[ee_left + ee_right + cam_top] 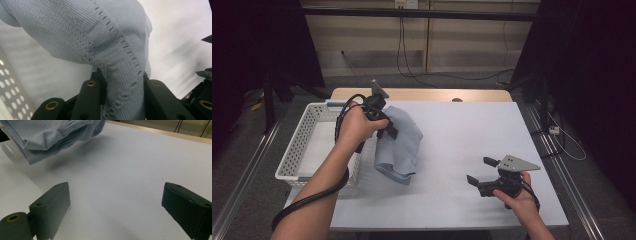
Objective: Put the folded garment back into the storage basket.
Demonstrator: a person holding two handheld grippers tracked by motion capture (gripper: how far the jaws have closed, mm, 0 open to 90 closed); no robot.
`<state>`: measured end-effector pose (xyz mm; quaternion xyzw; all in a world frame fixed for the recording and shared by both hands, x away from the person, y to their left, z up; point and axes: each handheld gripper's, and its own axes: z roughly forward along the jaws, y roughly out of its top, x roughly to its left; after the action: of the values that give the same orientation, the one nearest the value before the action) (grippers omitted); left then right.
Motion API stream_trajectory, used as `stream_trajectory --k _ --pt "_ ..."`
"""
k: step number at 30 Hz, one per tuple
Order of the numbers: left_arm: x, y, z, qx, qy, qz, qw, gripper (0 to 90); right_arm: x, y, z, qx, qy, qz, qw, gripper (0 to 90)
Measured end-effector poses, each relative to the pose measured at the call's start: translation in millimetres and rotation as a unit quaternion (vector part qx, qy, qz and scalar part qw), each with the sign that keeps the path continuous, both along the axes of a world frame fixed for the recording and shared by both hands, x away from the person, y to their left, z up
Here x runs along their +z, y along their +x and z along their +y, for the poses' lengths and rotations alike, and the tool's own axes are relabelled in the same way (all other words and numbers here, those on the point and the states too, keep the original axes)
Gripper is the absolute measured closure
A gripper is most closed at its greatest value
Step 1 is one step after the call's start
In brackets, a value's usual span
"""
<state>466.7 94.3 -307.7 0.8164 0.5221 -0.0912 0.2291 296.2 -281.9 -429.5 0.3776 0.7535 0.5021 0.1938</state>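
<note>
- Nearest the high camera is the person's left forearm, which comes up from the bottom edge with a black cable looped under it.
- The left gripper sits in the left hand, above the gap between the basket and the middle of the table, with its jaws clenched on a fold of the light blue cloth.
- In the left gripper view, a bunched ridge of that knitted cloth runs down between the two black jaws and is squeezed between them, while the rest spreads wide above.
- The cloth hangs from that grip; its lower end droops toward the white table, just right of the basket. In the right gripper view the cloth has a shadow on the table below its folded lower edge, so that end looks lifted clear, though I cannot tell for certain that none of it touches.
- The white basket, with perforated walls, stands at the table's left edge, close beside the hanging cloth.
- The right gripper rests low near the table's front right corner, held in the right hand, well apart from the cloth.
- Its jaws stand wide apart, released, with bare table between them; the right gripper view shows the same gap.
</note>
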Motion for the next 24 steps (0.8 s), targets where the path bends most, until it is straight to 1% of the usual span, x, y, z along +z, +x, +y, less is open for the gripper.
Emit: stream_trajectory --k 10,14,21,24 --pt "8.0 2.8 0.5 -0.008 0.009 0.001 0.9999 74.7 -1.1 1.3 0.1 0.002 0.0 0.001 1.0 7.5" --pt "11.0 3.5 0.3 -0.01 0.008 0.001 0.9999 74.7 -0.8 2.0 -0.8 0.0 0.003 0.001 1.0 7.4" --pt "16.1 4.2 2.4 -0.015 0.014 0.002 0.9998 74.6 -1.0 2.0 -0.8 -0.001 0.005 0.004 1.0 7.1" --pt "17.1 3.7 3.4 -0.014 0.011 0.0 0.9999 74.6 -1.5 2.2 -0.2 0.001 0.003 0.004 1.0 7.0"
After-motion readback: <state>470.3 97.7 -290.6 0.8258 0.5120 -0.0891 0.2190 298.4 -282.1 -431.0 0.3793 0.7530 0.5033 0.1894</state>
